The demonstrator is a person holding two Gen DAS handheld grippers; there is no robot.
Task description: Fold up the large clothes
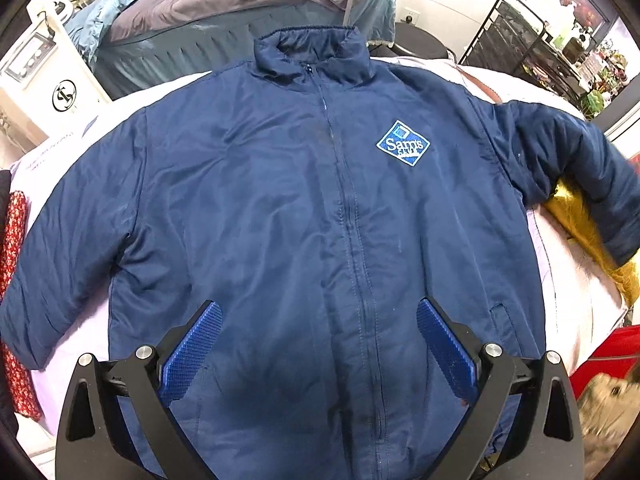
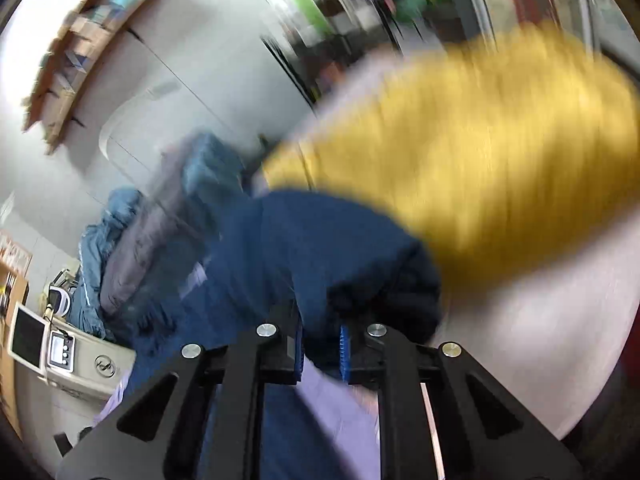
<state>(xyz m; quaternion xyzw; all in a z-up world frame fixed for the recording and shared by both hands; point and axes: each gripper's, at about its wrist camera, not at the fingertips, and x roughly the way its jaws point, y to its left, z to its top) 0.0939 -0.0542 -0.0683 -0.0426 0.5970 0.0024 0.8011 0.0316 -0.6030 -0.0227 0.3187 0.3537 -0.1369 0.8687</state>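
Note:
A navy blue zip-up jacket [image 1: 280, 200] with a Sam's Club patch [image 1: 403, 143] lies face up, spread on a pale cloth-covered table [image 1: 560, 280]. My left gripper [image 1: 320, 320] hovers open above the jacket's lower front, blue pads [image 1: 192, 352] wide apart, holding nothing. In the blurred right wrist view, my right gripper [image 2: 322, 344] is shut on the cuff end of the jacket's sleeve [image 2: 320, 264]. That sleeve [image 1: 580, 168] reaches off to the right in the left wrist view.
A yellow garment [image 1: 592, 236] lies under the right sleeve and shows in the right wrist view [image 2: 480, 160]. Red floral fabric [image 1: 12, 280] sits at the table's left edge. A bed with grey and blue bedding [image 1: 240, 4] stands behind. A black wire rack [image 1: 532, 40] stands back right.

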